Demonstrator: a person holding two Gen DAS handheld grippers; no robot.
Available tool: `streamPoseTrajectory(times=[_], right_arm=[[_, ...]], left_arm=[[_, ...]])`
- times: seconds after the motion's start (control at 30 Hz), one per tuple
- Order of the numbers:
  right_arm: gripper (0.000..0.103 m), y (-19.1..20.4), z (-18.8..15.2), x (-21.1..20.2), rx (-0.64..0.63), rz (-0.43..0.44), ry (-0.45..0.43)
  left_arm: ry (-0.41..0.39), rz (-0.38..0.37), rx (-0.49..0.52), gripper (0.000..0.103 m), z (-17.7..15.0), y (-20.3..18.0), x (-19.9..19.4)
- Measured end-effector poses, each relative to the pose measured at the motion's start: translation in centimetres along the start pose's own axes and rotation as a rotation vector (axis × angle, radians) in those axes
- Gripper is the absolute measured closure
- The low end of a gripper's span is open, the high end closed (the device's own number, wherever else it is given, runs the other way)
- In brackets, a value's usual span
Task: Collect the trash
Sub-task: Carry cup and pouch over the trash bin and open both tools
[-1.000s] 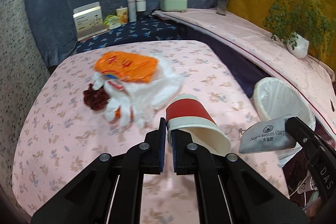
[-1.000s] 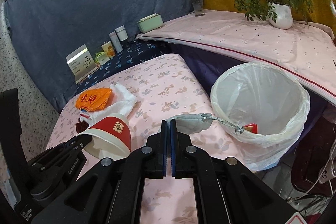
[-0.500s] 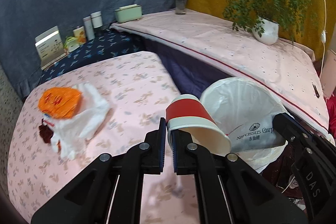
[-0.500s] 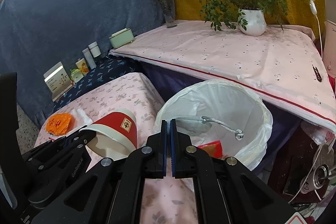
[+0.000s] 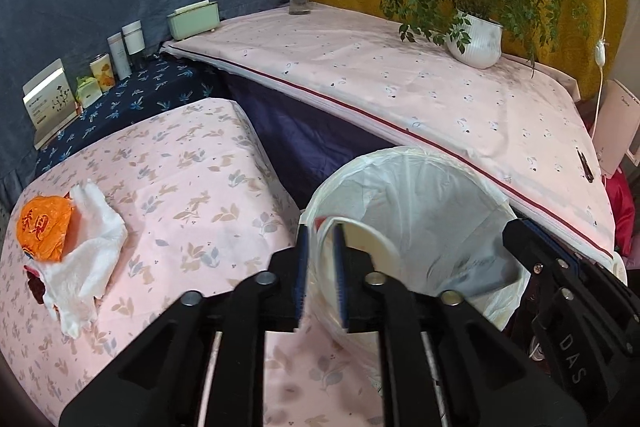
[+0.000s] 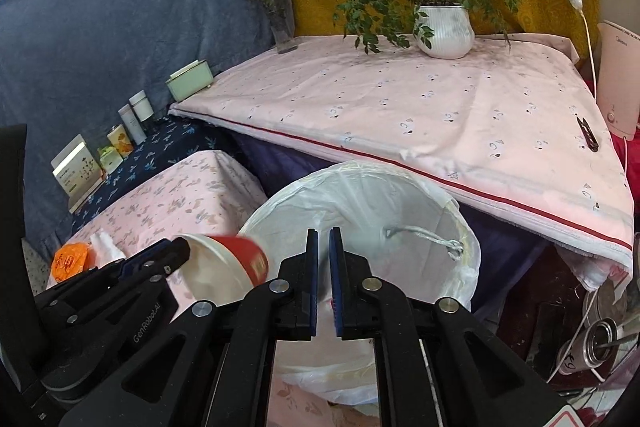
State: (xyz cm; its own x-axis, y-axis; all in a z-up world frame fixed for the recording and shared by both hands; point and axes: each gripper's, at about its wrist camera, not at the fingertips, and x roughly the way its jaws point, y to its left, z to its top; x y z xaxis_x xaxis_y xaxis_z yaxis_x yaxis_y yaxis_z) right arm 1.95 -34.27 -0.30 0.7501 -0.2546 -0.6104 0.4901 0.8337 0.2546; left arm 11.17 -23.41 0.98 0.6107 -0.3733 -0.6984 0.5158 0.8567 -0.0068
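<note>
Red paper cup (image 6: 228,267), blurred, lies on its side at the rim of the white-lined bin (image 6: 452,223), mouth toward the left gripper (image 5: 320,267). In the left wrist view its jaws stand slightly apart with the cup's white rim between the pads; contact cannot be told. Only the right wrist view shows the cup's red wall. Right gripper (image 6: 324,271): jaws slightly parted, holding nothing; a grey pouch (image 5: 476,267), blurred, with its cord (image 6: 424,237), sits inside the bin. Orange wrapper (image 5: 44,227) and white tissue (image 5: 88,251) lie on the pink floral worktop (image 5: 192,187), well apart from the bin.
</note>
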Motion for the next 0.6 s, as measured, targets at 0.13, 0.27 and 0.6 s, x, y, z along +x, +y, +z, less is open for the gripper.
streamPoseTrajectory(times=[0.13,0.27,0.6], right_arm=[[0.085,-0.5,0.0,0.4,0.014,-0.008,0.004],[0.078,-0.8,-0.2,0.2,0.028,-0.009,0.002],[0.068,0.2,-0.9,-0.8,0.006,0.003,-0.001]], left_arm=[[-0.016,0.01,0.002,0.064,0.0,-0.2,0.0],[-0.011,0.017,-0.004,0.062,-0.1,0.0,0.1],[-0.015,0.04,-0.039,0.061,-0.8,1.7,-1.1]])
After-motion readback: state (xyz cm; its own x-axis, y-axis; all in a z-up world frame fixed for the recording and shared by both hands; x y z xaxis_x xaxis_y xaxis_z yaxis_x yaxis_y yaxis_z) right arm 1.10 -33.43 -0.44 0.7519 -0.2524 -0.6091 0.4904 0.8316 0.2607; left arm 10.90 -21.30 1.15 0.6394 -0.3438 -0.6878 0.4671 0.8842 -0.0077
